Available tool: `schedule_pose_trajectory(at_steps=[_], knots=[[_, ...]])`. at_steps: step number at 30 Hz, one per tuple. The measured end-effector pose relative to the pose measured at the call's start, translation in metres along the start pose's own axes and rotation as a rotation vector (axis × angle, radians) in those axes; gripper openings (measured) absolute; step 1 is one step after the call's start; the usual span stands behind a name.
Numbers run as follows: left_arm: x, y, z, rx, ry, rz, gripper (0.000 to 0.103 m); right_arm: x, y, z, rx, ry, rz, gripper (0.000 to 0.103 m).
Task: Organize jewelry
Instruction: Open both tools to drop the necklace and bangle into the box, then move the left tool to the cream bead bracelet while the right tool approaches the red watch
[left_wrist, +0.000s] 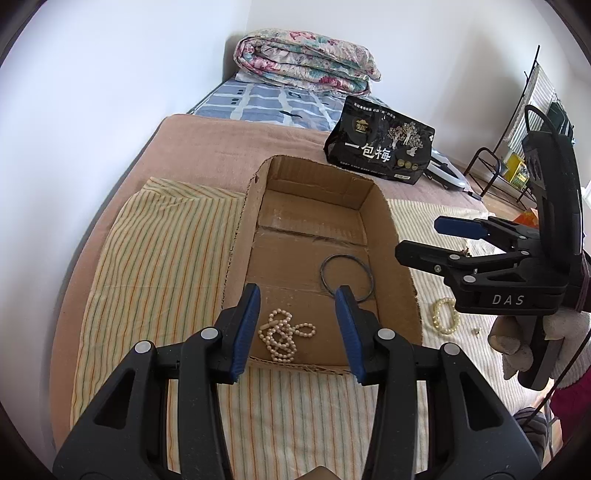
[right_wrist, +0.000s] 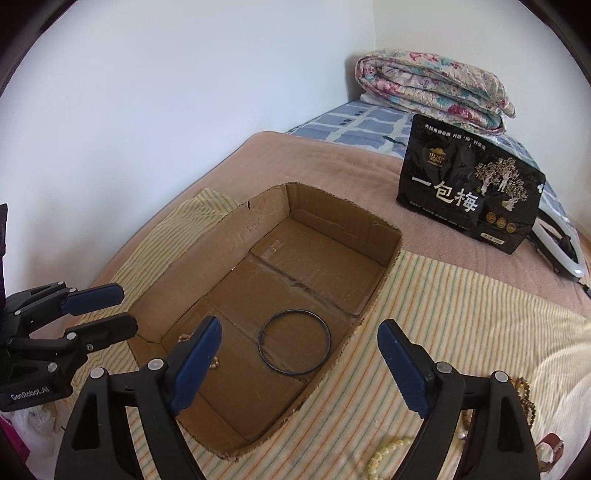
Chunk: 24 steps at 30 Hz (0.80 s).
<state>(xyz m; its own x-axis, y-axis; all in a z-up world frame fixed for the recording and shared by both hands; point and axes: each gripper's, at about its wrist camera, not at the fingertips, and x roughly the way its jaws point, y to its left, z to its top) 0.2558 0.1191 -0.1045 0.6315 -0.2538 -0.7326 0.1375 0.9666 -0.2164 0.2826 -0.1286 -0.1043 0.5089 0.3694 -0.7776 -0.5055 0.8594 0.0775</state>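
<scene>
We count two pieces of jewelry inside the one cardboard box (left_wrist: 400, 258): a heaped pearl necklace (left_wrist: 282, 338) lying on the floor of the box close to its near wall, and a single dark ring bangle (right_wrist: 294, 343) flat on the floor just beyond it, the two apart. Outside the box, on the striped cloth (left_wrist: 159, 258) to its right, we see one pearl bracelet (left_wrist: 445, 315), and in the right wrist view a brown bead strand (right_wrist: 524, 397) at the near right, partly hidden by the gripper. Our left gripper (left_wrist: 297, 326) hangs over the necklace with its jaws moderately parted and nothing between the pads, the necklace lying loose below the gap. Our right gripper (right_wrist: 299, 363) stands with its jaws wide and empty, over the near right rim of the box, the bangle showing between its fingers. The box has four low, ragged-cut walls and an open top; most of its floor is bare. The cloth lies on a pink blanket (right_wrist: 332, 166) with open cloth on both sides of the box. Farther back stand one black printed bag (right_wrist: 472, 192) and one folded floral quilt (left_wrist: 306, 62), well apart from the box; a white wall runs along the left edge of the bed.
</scene>
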Motion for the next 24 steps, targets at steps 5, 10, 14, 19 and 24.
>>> schedule_pose_trajectory(at_steps=[5,10,14,19,24], knots=[[-0.007,-0.007,-0.001,0.004,-0.008,-0.002,0.043,-0.016,-0.004,-0.003,-0.005,-0.019,-0.019,0.088],[-0.013,-0.016,-0.001,0.003,-0.018,-0.011,0.043,-0.039,-0.014,-0.011,0.0,-0.043,-0.041,0.088],[-0.019,-0.028,-0.001,0.01,-0.027,-0.018,0.043,-0.058,-0.025,-0.018,0.012,-0.06,-0.059,0.088],[-0.026,-0.048,-0.002,0.029,-0.035,-0.027,0.043,-0.084,-0.045,-0.031,0.031,-0.081,-0.091,0.088],[-0.029,-0.07,-0.002,0.048,-0.037,-0.045,0.043,-0.108,-0.067,-0.045,0.054,-0.101,-0.118,0.088]])
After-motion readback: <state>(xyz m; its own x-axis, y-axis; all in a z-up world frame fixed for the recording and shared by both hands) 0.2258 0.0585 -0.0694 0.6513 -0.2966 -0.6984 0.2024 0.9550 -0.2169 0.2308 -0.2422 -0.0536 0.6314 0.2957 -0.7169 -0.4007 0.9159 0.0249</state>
